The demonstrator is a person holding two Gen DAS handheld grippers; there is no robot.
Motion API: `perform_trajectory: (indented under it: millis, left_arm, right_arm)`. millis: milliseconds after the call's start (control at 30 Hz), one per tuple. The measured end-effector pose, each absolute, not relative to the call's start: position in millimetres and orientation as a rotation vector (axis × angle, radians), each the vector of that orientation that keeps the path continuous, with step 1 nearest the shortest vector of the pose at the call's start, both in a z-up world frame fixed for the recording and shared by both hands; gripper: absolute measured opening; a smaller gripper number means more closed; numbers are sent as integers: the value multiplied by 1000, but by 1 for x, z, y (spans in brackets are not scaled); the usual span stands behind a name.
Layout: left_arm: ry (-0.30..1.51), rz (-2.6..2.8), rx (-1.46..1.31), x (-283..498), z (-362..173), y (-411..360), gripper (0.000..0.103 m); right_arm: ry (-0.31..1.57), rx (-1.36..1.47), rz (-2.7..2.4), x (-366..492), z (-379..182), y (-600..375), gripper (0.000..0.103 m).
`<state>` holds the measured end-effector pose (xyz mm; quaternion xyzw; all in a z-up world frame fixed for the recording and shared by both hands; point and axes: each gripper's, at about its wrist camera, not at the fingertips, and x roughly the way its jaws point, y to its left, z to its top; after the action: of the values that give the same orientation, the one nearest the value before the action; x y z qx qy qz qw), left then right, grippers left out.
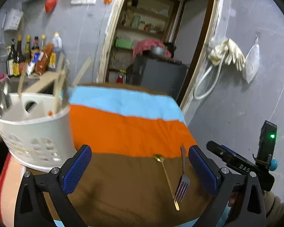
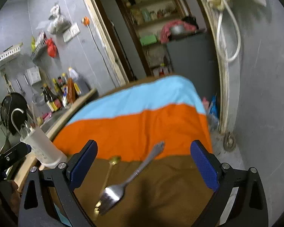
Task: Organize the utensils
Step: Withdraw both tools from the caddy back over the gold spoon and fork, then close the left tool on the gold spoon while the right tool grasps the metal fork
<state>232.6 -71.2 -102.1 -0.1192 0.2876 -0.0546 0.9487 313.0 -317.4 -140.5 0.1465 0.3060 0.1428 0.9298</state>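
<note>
Lying side by side on the brown band of the striped cloth (image 1: pixel 126 130) covering the worktop, a silver fork (image 1: pixel 182 179) and a gold spoon (image 1: pixel 166 177) touch near their lower ends. Both the left gripper (image 1: pixel 140 166) and the right gripper (image 2: pixel 143 166) have released, empty jaws. A white utensil holder (image 1: pixel 34 130) stands at the cloth's left edge.

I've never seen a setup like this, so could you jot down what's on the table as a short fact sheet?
surface: table under a striped cloth, blue, orange and brown bands
loose utensils: silver fork and gold spoon, side by side on the brown band
holder: white caddy at the left, already holding utensils
left tongs: open, empty
right tongs: open, empty, above the fork
</note>
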Motion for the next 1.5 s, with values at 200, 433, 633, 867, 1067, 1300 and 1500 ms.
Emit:
perform_trajectory:
  millis: [200, 433, 633, 867, 1067, 1300, 1500]
  left_arm:
    - [669, -134, -248, 254, -128, -80, 103]
    - [758, -218, -271, 277, -153, -92, 79]
    - [857, -308, -309, 298, -175, -106, 37]
    - [932, -363, -273, 311, -184, -123, 20]
    - [988, -386, -256, 326, -189, -136, 8]
    - [1034, -393, -285, 338, -190, -135, 8]
    - [1043, -380, -252, 339, -187, -139, 7]
  right_arm:
    - [709, 312, 328, 328, -173, -316, 79]
    - [819, 348, 414, 349, -199, -307, 43]
    - [860, 364, 468, 355, -210, -298, 30]
    - [884, 396, 474, 361, -219, -298, 24]
    - [910, 371, 461, 366, -220, -293, 17]
    - [946, 345, 436, 375, -218, -291, 15]
    - [972, 356, 419, 377, -216, -294, 15]
